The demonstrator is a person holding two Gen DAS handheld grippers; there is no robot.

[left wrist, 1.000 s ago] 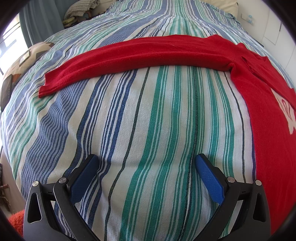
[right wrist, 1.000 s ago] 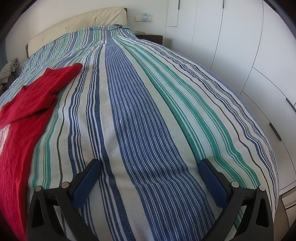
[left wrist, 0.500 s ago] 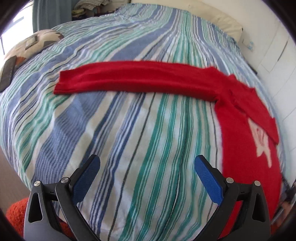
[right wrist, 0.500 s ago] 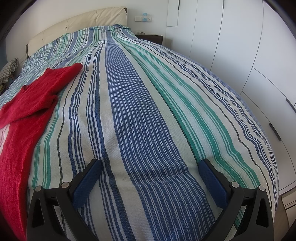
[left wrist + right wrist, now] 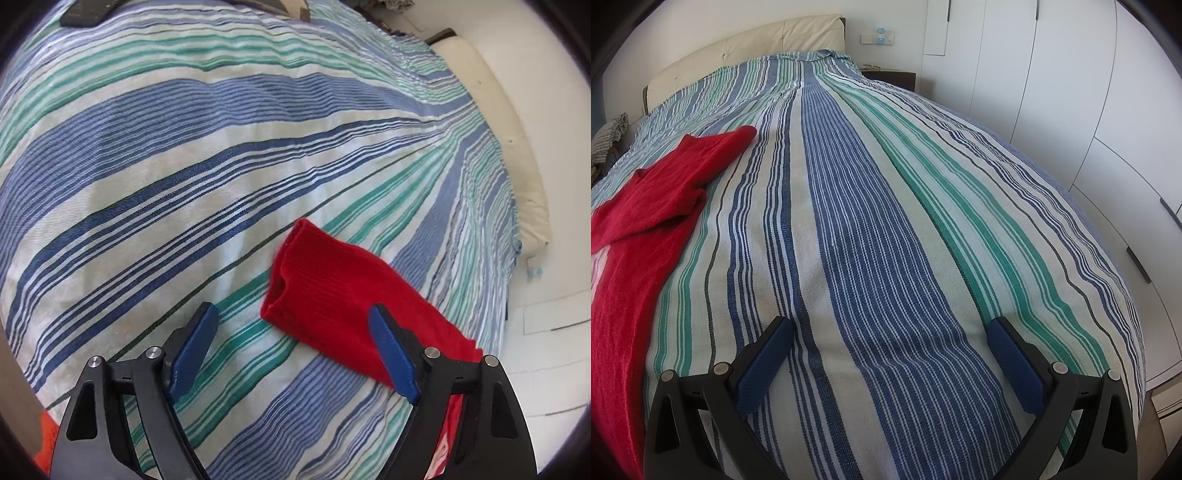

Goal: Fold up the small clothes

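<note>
A red sweater lies flat on the striped bedspread (image 5: 155,177). In the left wrist view only its long sleeve (image 5: 332,291) shows, with the open cuff pointing up and left. My left gripper (image 5: 291,314) hovers over that cuff end. Its jaws are closing, with the cuff's lower corner in the gap and the right blue pad over the sleeve; neither pad presses the cloth. In the right wrist view the sweater's body and other sleeve (image 5: 653,199) lie at the far left. My right gripper (image 5: 889,326) stands open above bare bedspread (image 5: 871,229), well right of the sweater.
A cream headboard (image 5: 746,44) closes the far end of the bed. White wardrobe doors (image 5: 1071,92) run along the right side, with a dark nightstand (image 5: 890,75) beside them. A dark flat object (image 5: 88,14) lies near the bed's far left edge.
The left gripper has swung along the sleeve to its cuff and rolled, so the stripes now run slantwise, and its jaws have narrowed a little. The right gripper has not moved.
</note>
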